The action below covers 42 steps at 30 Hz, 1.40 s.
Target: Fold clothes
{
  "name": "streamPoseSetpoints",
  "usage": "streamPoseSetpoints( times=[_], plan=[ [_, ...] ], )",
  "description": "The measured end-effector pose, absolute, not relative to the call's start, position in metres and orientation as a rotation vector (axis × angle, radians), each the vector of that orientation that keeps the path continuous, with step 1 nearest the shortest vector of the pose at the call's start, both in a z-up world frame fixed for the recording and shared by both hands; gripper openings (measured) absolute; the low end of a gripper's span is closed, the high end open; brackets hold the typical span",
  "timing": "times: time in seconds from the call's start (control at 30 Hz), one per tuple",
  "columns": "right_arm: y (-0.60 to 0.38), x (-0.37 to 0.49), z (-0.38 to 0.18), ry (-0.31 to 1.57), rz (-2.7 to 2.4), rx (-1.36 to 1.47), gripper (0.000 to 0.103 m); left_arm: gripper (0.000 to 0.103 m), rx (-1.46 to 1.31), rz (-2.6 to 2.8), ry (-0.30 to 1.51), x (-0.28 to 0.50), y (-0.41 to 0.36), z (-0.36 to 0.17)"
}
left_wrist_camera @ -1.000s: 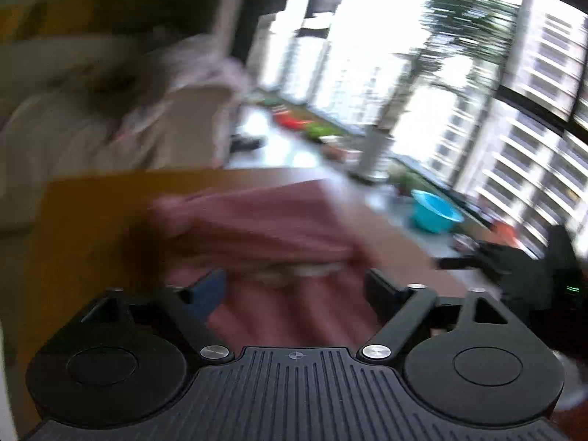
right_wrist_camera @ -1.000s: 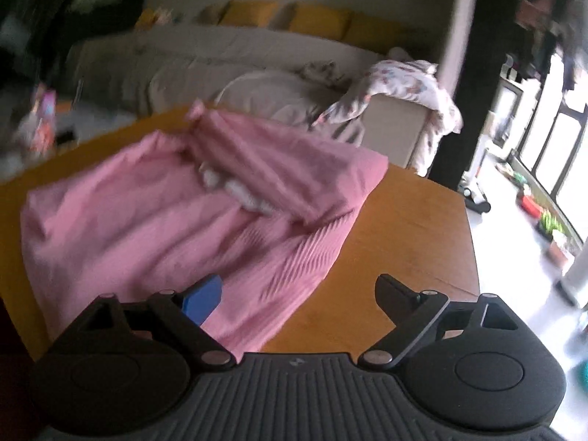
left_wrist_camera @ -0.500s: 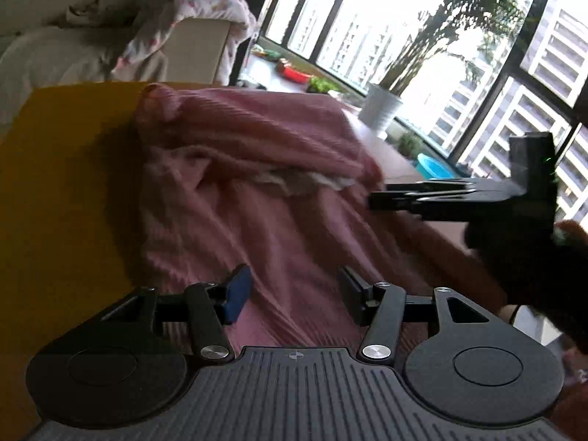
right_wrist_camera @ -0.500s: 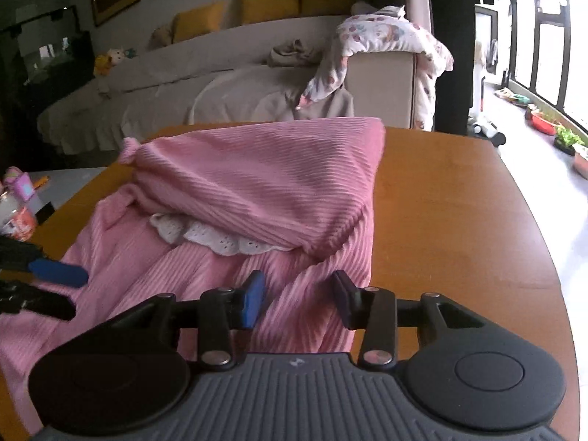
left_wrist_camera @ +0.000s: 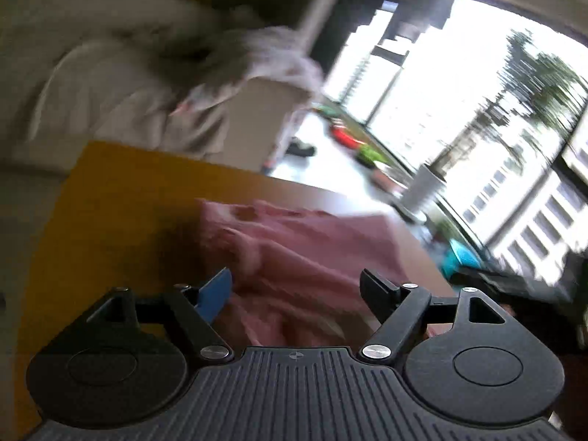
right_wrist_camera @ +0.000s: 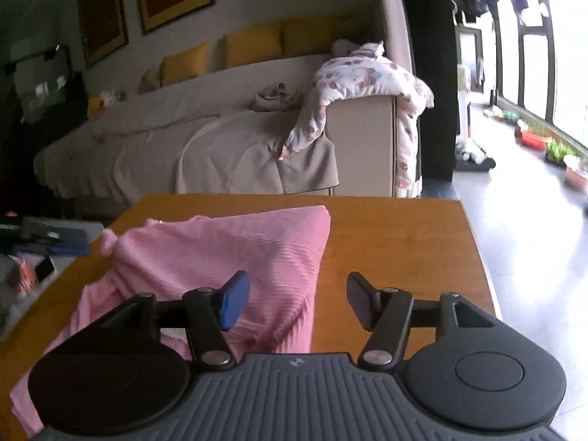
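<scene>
Left wrist view, blurred: left gripper (left_wrist_camera: 296, 284) spread wide, empty, over pink garment (left_wrist_camera: 312, 250) heaped on wooden surface (left_wrist_camera: 121, 198). Right wrist view: same pink garment (right_wrist_camera: 228, 253) lying folded on surface (right_wrist_camera: 397, 235), right gripper (right_wrist_camera: 297, 296) likewise parted, holding nothing.

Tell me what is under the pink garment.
The pink garment lies on the wooden table, whose bare top shows beside and beyond it. Folded layers cover whatever sits beneath; anything hidden between them or under the cloth cannot be seen.
</scene>
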State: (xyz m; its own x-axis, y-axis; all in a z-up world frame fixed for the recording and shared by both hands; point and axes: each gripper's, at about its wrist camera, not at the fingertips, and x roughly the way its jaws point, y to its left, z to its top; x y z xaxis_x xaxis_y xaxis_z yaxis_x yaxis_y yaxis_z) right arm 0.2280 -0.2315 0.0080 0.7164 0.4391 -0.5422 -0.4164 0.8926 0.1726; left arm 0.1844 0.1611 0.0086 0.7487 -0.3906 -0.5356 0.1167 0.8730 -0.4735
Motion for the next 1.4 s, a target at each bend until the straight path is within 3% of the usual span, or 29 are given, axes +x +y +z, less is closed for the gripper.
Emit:
streamPoseSetpoints(
  times=[0.1, 0.13, 0.2, 0.3, 0.37, 0.43, 0.5, 0.6, 0.7, 0.8, 0.97, 1.0, 1.03, 1.07, 1.1, 1.17, 1.23, 1.4],
  plan=[
    [-0.225, 0.234, -0.008, 0.646, 0.484, 0.034, 0.06, 0.064, -0.462, -0.292, 0.703, 0.216, 0.158, -0.01],
    [-0.222, 0.235, -0.011, 0.648, 0.482, 0.016, 0.06, 0.052, -0.429, -0.287, 0.694, 0.223, 0.155, -0.012],
    [-0.22, 0.24, -0.012, 0.643, 0.477, -0.012, 0.06, 0.05, -0.316, -0.256, 0.671, 0.235, 0.148, -0.015],
    [-0.219, 0.252, -0.006, 0.626, 0.449, -0.066, 0.06, 0.056, -0.165, -0.203, 0.728, 0.248, 0.148, -0.021],
    [-0.218, 0.266, -0.002, 0.631, 0.434, -0.089, 0.06, 0.07, -0.078, -0.198, 0.748, 0.248, 0.15, -0.019],
    [-0.22, 0.286, 0.0, 0.668, 0.47, -0.034, 0.061, 0.075, -0.044, -0.2, 0.729, 0.246, 0.159, -0.007],
    [-0.222, 0.308, 0.001, 0.714, 0.521, 0.042, 0.073, 0.078, -0.049, -0.205, 0.705, 0.246, 0.17, 0.007],
    [-0.214, 0.341, -0.006, 0.779, 0.581, 0.117, 0.076, 0.094, -0.227, -0.306, 0.729, 0.256, 0.191, 0.016],
    [-0.203, 0.366, -0.021, 0.82, 0.579, 0.113, 0.076, 0.095, -0.357, -0.385, 0.822, 0.276, 0.197, 0.0],
    [-0.202, 0.383, -0.035, 0.862, 0.614, 0.192, 0.077, 0.095, -0.314, -0.387, 0.889, 0.293, 0.191, -0.02],
    [-0.189, 0.4, -0.047, 0.89, 0.704, 0.272, 0.077, 0.093, -0.386, -0.442, 0.866, 0.309, 0.191, -0.032],
    [-0.185, 0.397, -0.043, 0.882, 0.71, 0.247, 0.069, 0.092, -0.392, -0.452, 0.861, 0.313, 0.188, -0.034],
    [-0.181, 0.394, -0.039, 0.874, 0.716, 0.221, 0.061, 0.087, -0.392, -0.456, 0.864, 0.315, 0.186, -0.035],
    [-0.177, 0.391, -0.035, 0.866, 0.722, 0.195, 0.041, 0.07, -0.392, -0.46, 0.866, 0.317, 0.183, -0.036],
    [-0.173, 0.388, -0.032, 0.858, 0.728, 0.169, 0.025, 0.061, -0.393, -0.463, 0.868, 0.319, 0.18, -0.037],
    [-0.165, 0.382, -0.024, 0.842, 0.739, 0.117, 0.014, 0.036, -0.386, -0.461, 0.873, 0.32, 0.176, -0.038],
    [-0.166, 0.369, -0.007, 0.805, 0.764, 0.095, 0.01, 0.022, -0.373, -0.474, 0.847, 0.312, 0.176, -0.025],
    [-0.185, 0.302, 0.052, 0.685, 0.836, 0.051, 0.009, 0.017, -0.316, -0.507, 0.745, 0.268, 0.173, 0.024]
  ],
)
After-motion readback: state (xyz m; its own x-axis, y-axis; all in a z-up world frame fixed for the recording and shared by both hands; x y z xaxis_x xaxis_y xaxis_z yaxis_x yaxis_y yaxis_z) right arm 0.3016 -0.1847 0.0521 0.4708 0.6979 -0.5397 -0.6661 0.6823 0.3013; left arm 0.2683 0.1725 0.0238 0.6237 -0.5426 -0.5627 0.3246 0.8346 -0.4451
